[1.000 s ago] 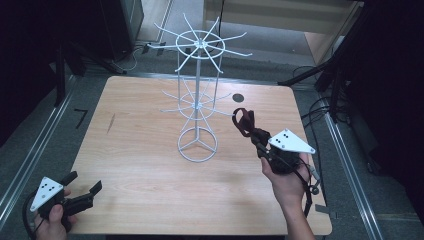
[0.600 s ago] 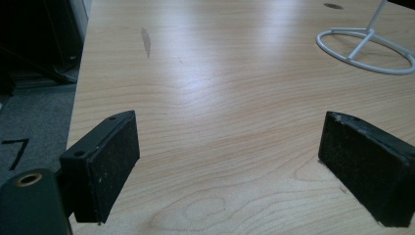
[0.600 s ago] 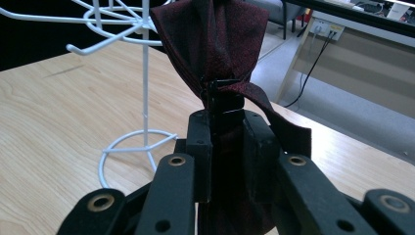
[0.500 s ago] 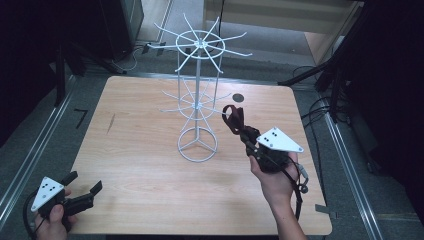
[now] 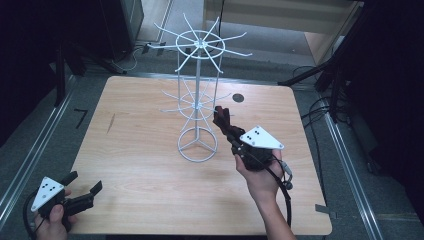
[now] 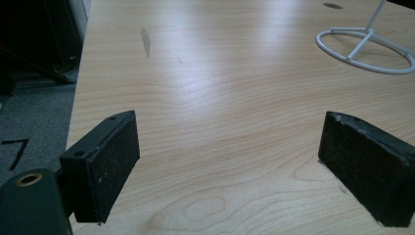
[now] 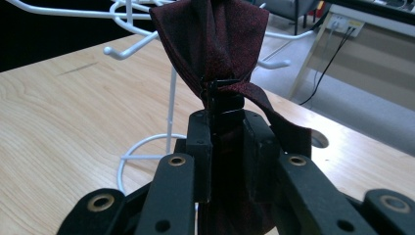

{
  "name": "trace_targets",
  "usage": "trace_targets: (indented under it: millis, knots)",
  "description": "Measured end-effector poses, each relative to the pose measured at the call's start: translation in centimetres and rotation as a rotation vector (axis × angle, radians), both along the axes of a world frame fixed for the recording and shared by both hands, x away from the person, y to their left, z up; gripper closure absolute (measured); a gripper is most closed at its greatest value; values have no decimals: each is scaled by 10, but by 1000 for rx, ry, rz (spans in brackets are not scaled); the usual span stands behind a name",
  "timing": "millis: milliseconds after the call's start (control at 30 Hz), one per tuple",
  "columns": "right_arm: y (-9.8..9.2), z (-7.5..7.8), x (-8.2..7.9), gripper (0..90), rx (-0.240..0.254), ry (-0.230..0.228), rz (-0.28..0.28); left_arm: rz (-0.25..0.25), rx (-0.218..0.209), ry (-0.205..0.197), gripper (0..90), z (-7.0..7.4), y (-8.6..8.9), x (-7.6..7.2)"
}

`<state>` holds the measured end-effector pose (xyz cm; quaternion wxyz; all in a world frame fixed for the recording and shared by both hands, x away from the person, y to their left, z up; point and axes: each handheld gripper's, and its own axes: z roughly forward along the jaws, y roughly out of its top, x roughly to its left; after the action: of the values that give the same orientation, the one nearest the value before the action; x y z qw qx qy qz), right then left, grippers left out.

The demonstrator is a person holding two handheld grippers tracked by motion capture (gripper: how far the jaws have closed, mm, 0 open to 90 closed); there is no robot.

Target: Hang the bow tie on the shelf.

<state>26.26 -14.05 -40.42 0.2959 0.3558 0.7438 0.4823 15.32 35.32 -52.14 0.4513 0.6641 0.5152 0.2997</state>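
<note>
High view first: white wire rack (image 5: 199, 95) stands mid-table on its ring base, two tiers of hooked arms sticking out like spokes. The right gripper (image 5: 223, 120) is angled up toward the lower tier, jaws clamped on a dark red cloth loop (image 5: 220, 116), looks like a scrunchie or some fabric band, that sits just beside the tips of those lower arms. My guess is it's held out front of the jaws like that so the loop can be slipped over a hook end; I can't tell from up here whether it touches one yet. The left gripper (image 5: 85, 192) sits down at the near left corner of the wooden table (image 5: 140, 150), well apart from the rack, so it seems parked out of the way. Left gripper view: both black pads (image 6: 113, 161) are spread wide with nothing between them, just bare wood grain, and the rack's ring base (image 6: 364, 49) off in the far right corner. Right gripper view: jaws pressed together, pinching the bunched lower part of the cloth (image 7: 215, 44) so the rest stands up above them. A white hook arm (image 7: 132, 46) runs right behind it at about the same height, so the lineup looks close, though the fabric hides the actual gap.
</note>
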Motion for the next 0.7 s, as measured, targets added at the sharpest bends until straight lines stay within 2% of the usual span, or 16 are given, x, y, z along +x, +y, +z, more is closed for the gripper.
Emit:
trace_targets:
  millis: [233,500,700]
  knots:
    - [11,-8,10,770,-3,28,12,-1,2,1,89,0,0,0]
    - [18,-17,15,771,-6,17,9,-2,1,1,89,0,0,0]
    - [21,-25,21,770,0,34,11,-2,1,1,90,0,0,0]
